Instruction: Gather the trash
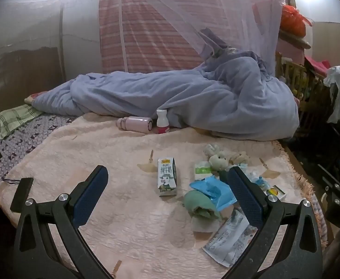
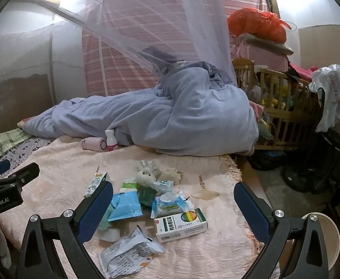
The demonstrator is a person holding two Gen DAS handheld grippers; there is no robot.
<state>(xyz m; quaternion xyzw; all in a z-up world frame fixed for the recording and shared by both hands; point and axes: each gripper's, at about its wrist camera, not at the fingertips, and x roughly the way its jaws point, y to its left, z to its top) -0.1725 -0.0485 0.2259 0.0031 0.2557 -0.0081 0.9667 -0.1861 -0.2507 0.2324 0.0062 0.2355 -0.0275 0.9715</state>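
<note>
Left wrist view is showing my left tool [image 1: 167, 186] hanging released over the bed, its jaws spread wide and gripping nothing. Below it, trash is lying on the pink blanket [image 1: 100, 144]: a milk carton [image 1: 167, 177] lying flat, a blue wrapper [image 1: 213, 189] just right of it, a green cloth [image 1: 201, 205] touching that wrapper, and a printed packet [image 1: 229, 239] nearest me. A plush toy [image 1: 220, 160] is sitting behind the pile. 2 bottles, a pink bottle [image 1: 136, 123] on its side and a white bottle [image 1: 162, 122] upright, are resting against the blue quilt [image 1: 181, 97].

Right wrist view is showing my right tool [image 2: 173, 202] also released and empty, hovering over a medicine box [image 2: 181, 224] and a tissue pack [image 2: 171, 205] just behind the box. A pale bucket [image 2: 330, 237] is standing beside the bed.
</note>
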